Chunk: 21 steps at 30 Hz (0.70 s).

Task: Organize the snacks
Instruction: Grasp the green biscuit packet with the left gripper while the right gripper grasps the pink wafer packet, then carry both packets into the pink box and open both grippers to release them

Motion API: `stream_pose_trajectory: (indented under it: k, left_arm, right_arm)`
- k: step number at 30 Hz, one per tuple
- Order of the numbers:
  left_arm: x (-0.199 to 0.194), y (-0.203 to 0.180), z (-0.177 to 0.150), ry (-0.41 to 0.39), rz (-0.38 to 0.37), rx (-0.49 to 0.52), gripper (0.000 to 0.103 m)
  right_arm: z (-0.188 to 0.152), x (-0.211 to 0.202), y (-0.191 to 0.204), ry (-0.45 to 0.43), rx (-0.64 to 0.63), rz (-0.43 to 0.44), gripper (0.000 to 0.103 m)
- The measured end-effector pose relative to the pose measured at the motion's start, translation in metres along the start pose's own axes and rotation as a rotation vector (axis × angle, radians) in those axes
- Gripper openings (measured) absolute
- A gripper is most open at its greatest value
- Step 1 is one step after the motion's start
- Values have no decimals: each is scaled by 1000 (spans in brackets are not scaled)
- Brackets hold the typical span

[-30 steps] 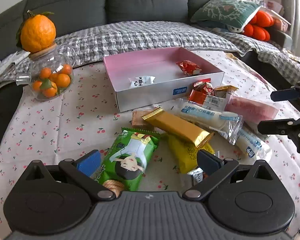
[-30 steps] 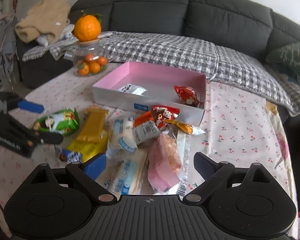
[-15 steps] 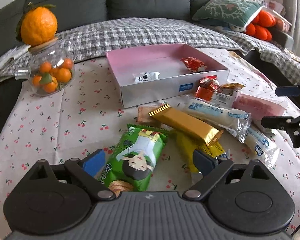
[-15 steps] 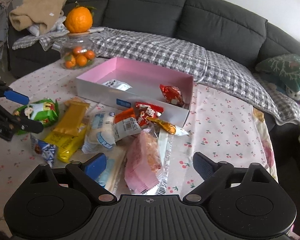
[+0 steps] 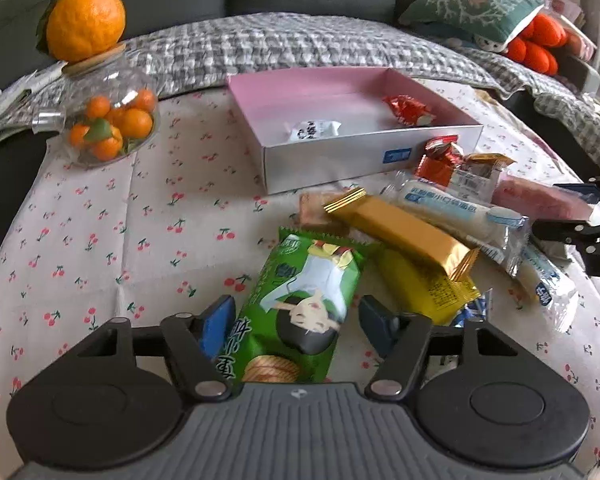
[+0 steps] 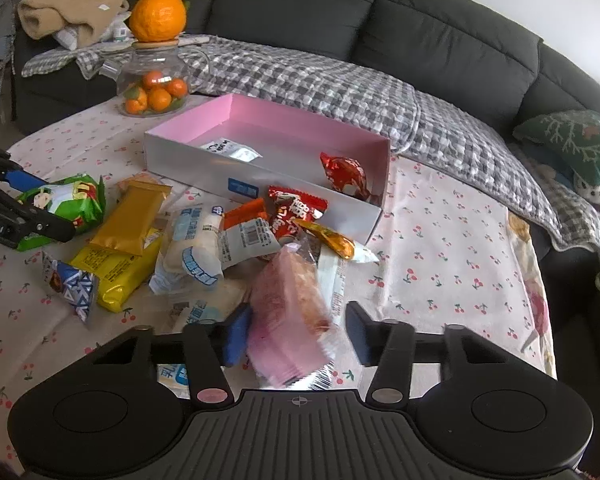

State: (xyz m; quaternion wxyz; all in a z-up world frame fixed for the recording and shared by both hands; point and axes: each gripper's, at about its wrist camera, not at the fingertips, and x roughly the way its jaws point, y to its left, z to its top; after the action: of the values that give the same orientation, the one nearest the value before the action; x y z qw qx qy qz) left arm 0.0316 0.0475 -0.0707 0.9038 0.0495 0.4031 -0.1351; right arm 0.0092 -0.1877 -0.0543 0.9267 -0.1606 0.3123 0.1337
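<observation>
Both claws just been closing. Left claw straddles green pack, not yet clamped. Right claw around pink pack, grip uncertain. We judge lifts to box ahead next.

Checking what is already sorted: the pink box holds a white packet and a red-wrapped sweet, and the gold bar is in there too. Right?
Not quite. The pink box does hold the white packet and the red-wrapped sweet, but the gold bar is outside it, lying on the snack pile on the tablecloth in front of the box. The left wrist view shows this.
</observation>
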Motion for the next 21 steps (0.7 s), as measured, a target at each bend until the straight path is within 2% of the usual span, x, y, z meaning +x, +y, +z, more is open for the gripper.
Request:
stream_pose_trajectory:
  k: [2,4,5,12,21]
  left_arm:
    - [-1,2,1,4,2,-8,55]
    - [-3,4,2,6,-9,-21,45]
    - [-3,4,2,6,-10,-24,43]
    - [-6,7,6,14,-23,-59,42]
    - [-25,9,17,-44,-35,-91,42]
  right_arm:
    - [0,-1,1,-5,-8,7,38]
    - [1,-1,2,-12,-13,12,37]
    - [2,-2,3,-18,-15,12,36]
    - [9,-15,-1,-77,0,14,36]
    - [18,-24,-8,-115,38,17,36]
